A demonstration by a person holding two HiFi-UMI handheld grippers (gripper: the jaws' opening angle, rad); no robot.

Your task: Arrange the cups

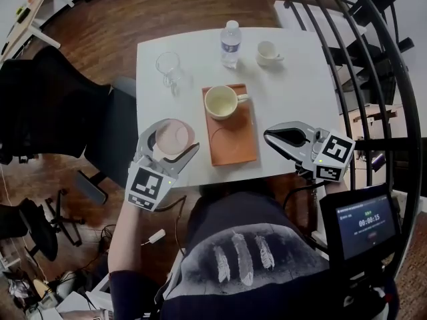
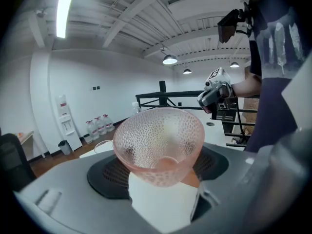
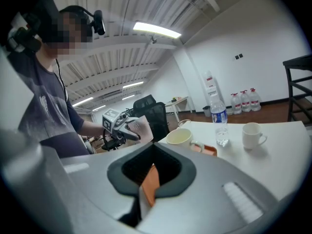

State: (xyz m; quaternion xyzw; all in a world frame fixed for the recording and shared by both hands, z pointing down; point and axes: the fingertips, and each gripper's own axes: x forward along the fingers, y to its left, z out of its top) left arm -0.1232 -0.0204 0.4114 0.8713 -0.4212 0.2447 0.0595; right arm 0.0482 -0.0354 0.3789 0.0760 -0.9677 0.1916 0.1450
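Observation:
My left gripper (image 1: 172, 137) is shut on a pink dimpled glass cup (image 1: 173, 139), held in the air over the near left edge of the white table (image 1: 293, 95). In the left gripper view the cup (image 2: 161, 138) sits mouth-forward between the jaws. A cream mug (image 1: 222, 102) stands on the far end of an orange tray (image 1: 233, 145) at the table's middle. Behind it are a clear glass cup (image 1: 169, 65) and a small white cup (image 1: 268, 52). My right gripper (image 1: 272, 135) hovers shut and empty by the tray's near right corner.
A water bottle (image 1: 230, 43) stands at the back of the table between the clear and white cups. A black office chair (image 1: 60, 105) is left of the table, a black railing (image 1: 377, 59) on the right. A small screen (image 1: 365, 222) hangs near my right side.

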